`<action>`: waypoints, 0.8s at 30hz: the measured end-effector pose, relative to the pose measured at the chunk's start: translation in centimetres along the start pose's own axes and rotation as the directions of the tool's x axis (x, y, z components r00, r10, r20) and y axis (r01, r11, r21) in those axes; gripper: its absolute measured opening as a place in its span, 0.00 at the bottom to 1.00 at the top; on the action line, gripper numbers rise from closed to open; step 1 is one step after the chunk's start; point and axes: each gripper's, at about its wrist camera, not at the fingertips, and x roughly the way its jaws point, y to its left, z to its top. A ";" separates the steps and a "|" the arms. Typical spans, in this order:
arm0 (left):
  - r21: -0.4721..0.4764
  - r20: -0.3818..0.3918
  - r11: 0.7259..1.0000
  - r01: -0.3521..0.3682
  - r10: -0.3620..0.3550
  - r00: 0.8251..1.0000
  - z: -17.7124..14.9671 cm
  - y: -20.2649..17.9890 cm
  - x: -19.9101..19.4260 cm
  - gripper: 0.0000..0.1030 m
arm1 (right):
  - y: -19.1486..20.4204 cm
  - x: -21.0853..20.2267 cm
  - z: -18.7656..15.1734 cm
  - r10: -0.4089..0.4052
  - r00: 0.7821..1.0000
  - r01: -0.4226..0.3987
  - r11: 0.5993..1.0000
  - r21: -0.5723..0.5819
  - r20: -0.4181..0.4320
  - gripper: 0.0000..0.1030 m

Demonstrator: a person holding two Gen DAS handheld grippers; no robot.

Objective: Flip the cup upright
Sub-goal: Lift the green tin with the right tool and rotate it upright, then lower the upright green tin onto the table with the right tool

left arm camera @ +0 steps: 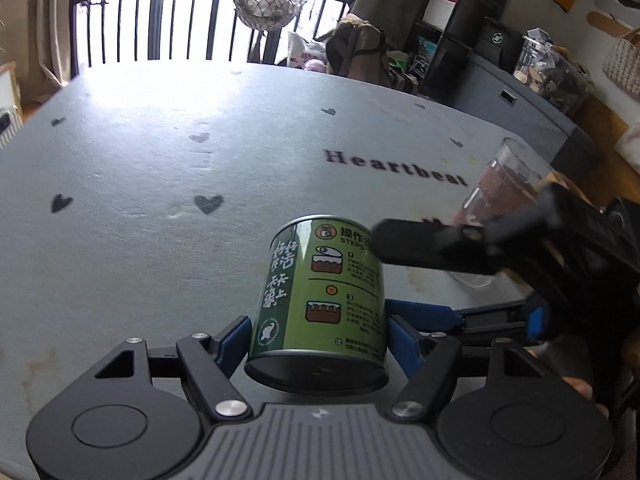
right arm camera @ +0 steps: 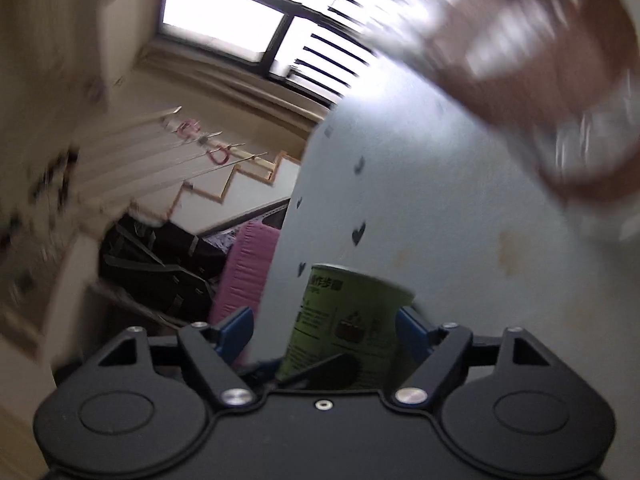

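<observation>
The left claw (left arm camera: 318,332) pinches the green cup (left arm camera: 320,300) low over the counter (left arm camera: 140,240). The right claw (right arm camera: 324,328) is spread. Turn the cup slowly; avoid the glass (left arm camera: 500,196) at 2 o'clock.

one green can (left arm camera: 320,300) on the bench (left arm camera: 140,260). one clear cup (left arm camera: 500,192) with a brown patterned band. two tools: left tool (left arm camera: 318,338) and right tool (right arm camera: 324,330), each with two blue fingers (left arm camera: 236,340). one printed word, "heartbeat" (left arm camera: 396,168), on the bench cover. dark hearts (left arm camera: 208,203) printed on the cover: at least seven show in the left wrist view. one hanging wire basket (left arm camera: 272,0) by the window bars. one pink panel (right arm camera: 248,268) off the bench edge.
</observation>
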 end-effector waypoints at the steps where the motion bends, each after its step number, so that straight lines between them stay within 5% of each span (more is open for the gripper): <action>1: 0.002 0.004 1.000 0.000 0.000 1.000 -0.1 0.1 -0.1 0.72 | -0.3 0.6 0.1 -0.003 1.000 0.003 0.999 0.036 -0.021 0.80; 10: 0.081 0.046 0.996 0.029 -0.033 0.998 -1.4 -0.5 -0.9 0.71 | 0.4 2.8 0.2 -0.086 0.996 0.087 0.996 0.037 -0.018 0.73; 16: 0.095 0.111 0.991 0.096 -0.106 0.988 -1.6 -1.0 -0.2 0.72 | 2.5 2.0 -0.3 -0.106 0.993 0.114 0.980 -0.166 0.056 0.71; 24: 0.169 0.233 0.970 0.177 -0.214 0.949 -2.2 -2.4 1.5 0.72 | 7.1 -0.4 -1.6 -0.170 0.950 0.292 0.782 -0.550 0.264 0.71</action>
